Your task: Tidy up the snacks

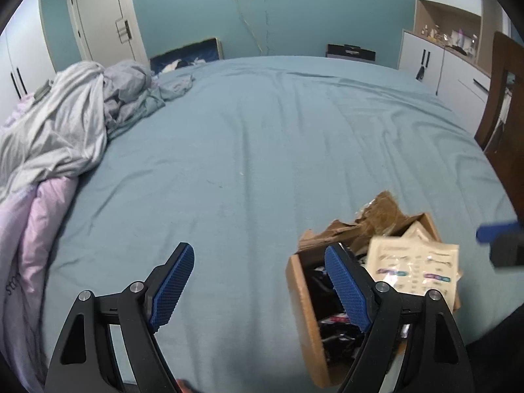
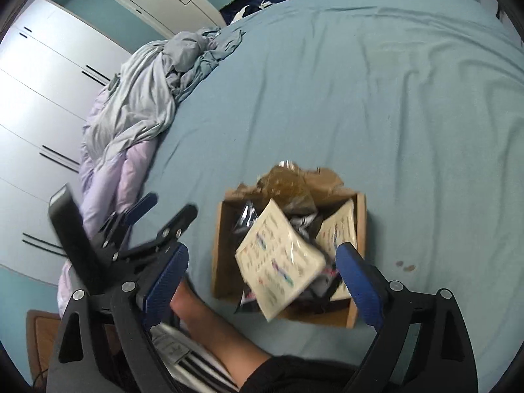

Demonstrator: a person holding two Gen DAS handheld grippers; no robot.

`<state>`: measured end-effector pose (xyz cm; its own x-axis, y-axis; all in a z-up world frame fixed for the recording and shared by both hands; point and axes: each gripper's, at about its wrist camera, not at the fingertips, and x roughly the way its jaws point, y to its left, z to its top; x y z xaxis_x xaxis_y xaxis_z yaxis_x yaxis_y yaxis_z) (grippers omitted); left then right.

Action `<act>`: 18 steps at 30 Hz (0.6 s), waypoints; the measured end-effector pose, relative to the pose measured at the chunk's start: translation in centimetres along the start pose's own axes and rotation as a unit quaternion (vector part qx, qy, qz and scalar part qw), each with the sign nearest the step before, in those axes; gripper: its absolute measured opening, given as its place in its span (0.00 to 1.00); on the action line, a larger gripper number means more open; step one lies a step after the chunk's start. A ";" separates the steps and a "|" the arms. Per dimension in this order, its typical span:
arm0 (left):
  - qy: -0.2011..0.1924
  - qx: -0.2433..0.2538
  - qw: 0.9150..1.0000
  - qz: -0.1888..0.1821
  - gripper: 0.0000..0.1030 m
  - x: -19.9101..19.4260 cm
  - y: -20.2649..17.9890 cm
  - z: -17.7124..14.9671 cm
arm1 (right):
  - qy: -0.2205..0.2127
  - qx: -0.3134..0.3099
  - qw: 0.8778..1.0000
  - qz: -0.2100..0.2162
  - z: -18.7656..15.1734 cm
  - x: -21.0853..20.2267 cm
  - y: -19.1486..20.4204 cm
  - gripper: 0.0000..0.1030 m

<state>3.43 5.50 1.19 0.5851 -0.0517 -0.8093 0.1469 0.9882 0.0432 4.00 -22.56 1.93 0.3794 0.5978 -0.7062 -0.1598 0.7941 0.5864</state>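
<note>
Cardboard box [image 2: 217, 252], open-topped, on the blue bed [image 2: 393, 114], near its front edge; torn flaps and crumpled brown paper [image 2: 288, 183] at the far side; contents, dark snack wrappers [image 2: 249, 216] piled loose and a cream packet [image 2: 339, 229] standing against the right wall. Second cream packet [image 2: 278, 258], printed with small coloured marks, tilted over the box opening and blurred, apparently dropping or just let go; no finger touches it. Right gripper [image 2: 262, 281]: wide open, empty, poised above the box with the packet between its blue pads but clear of both. Left gripper [image 1: 258, 288]: wide open, empty, low over the sheet just left of the box, its right finger overlapping the box's near-left corner in its own view. Grey and lilac bedding [image 2: 137, 124] heaped at the left of the bed, well apart. Step judged: settling the cream packet into the box; to do well, let it land flat or upright beside the other cream packet rather than on the loose wrappers; keep the right gripper open and lift straight up clear of the flaps; use the left gripper to steady the box wall if it shifts on the soft sheet.
</note>
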 end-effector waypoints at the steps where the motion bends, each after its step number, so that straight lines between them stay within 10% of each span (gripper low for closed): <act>1: 0.005 -0.004 1.000 -0.006 0.81 0.0 0.0 0.0 | -0.001 0.002 1.000 0.004 -0.8 -0.3 -0.1 0.89; 9: -0.010 0.065 0.998 0.014 0.83 -1.1 -2.8 -0.8 | -0.073 -0.010 0.989 -0.130 -4.8 -0.2 -1.0 0.89; 18: -0.008 0.078 0.997 -0.006 0.85 -1.1 -4.2 -0.8 | -0.062 0.008 0.988 -0.138 -4.1 1.5 -1.6 0.89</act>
<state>1.50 1.57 1.46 0.5955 -0.0678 -0.8005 0.2753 0.9533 0.1241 1.11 -22.47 -1.69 0.5155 0.3393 -0.7869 -0.0208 0.9229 0.3844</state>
